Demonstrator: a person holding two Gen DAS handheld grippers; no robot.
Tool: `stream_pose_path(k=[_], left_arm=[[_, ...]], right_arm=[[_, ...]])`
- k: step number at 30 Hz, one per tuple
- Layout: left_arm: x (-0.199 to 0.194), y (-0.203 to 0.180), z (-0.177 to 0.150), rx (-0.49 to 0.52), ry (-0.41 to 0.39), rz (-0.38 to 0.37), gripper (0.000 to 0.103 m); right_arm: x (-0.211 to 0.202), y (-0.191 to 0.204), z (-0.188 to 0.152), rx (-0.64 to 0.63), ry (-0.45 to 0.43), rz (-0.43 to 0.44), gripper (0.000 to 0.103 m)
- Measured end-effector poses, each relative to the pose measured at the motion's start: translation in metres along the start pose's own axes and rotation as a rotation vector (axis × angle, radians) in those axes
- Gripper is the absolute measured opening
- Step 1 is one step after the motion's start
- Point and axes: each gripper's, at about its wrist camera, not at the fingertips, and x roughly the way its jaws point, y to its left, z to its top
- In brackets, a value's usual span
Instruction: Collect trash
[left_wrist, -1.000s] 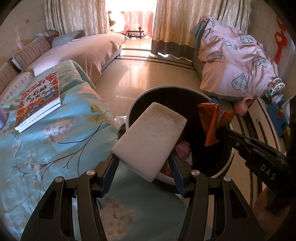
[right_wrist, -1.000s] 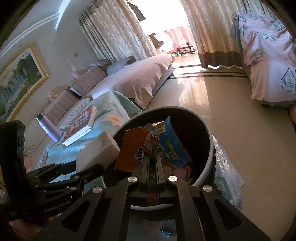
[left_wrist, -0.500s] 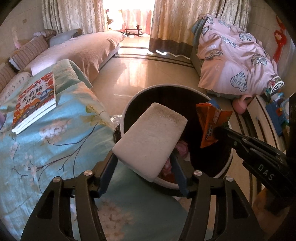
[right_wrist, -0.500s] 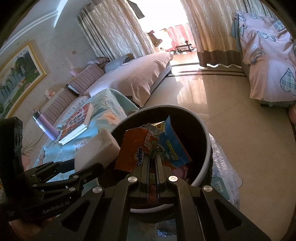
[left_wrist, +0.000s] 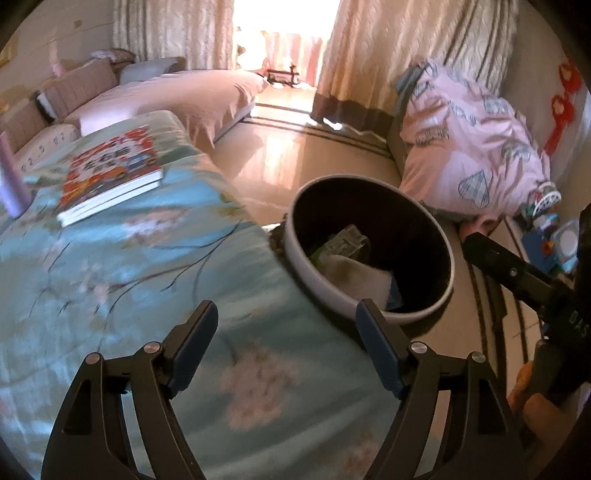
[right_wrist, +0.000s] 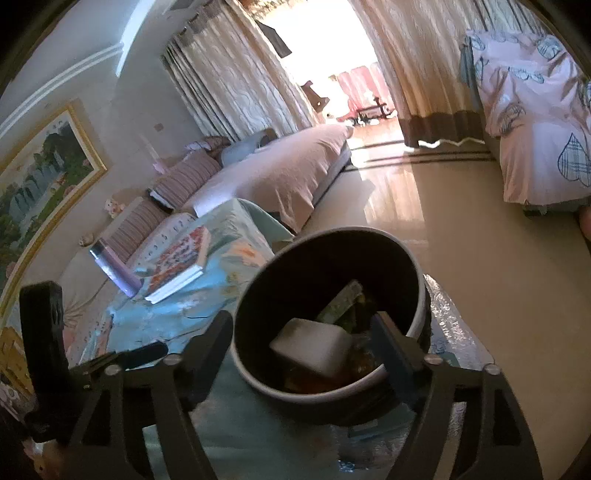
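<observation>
Left wrist view first: our left gripper (left_wrist: 286, 326) has its jaws spread and still opening, nothing between the blue pads, just the teal flowered bedspread (left_wrist: 110, 266) blurred underneath. Just past the right finger sits the trash bin (left_wrist: 321, 288), a round grey one with a dark inside, standing on the floor right against the edge of the bed. Inside it we can see the pale sponge-like block (left_wrist: 351, 271) lying on top of some green and blue wrappers (left_wrist: 343, 242). Over on the right edge of that view our right gripper's black finger (left_wrist: 517, 275) pokes in near the bin rim. Right wrist view: our right gripper (right_wrist: 304, 336) is also let go, jaws opening wide with the bin (right_wrist: 258, 295) between and beyond the fingers, not touching any trash. The block (right_wrist: 314, 347) lies down in the bin, tilted, with a green packet (right_wrist: 341, 301) behind it and orange stuff under it that's too dark to make out. Farther left on the bed there's a picture book (right_wrist: 181, 262) and a purple bottle (right_wrist: 114, 269) just beside it. Far side of the room has a pink sofa (right_wrist: 280, 173), curtains (right_wrist: 240, 81), and a pink heart-print quilt (right_wrist: 539, 110) off to the right.
</observation>
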Motion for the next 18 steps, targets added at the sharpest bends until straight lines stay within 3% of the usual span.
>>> stream_pose_path(k=[5,18], left_arm=[[-0.031,0.021,-0.023,-0.059,-0.057,-0.004,0.081],[-0.124,0.061,-0.094,-0.110,-0.308,0.098,0.092]], right_arm=[[-0.018,0.022,-0.012,-0.025,-0.032,0.011,0.097],[-0.055,0.084,-0.064,-0.138,-0.084,-0.017,0.102]])
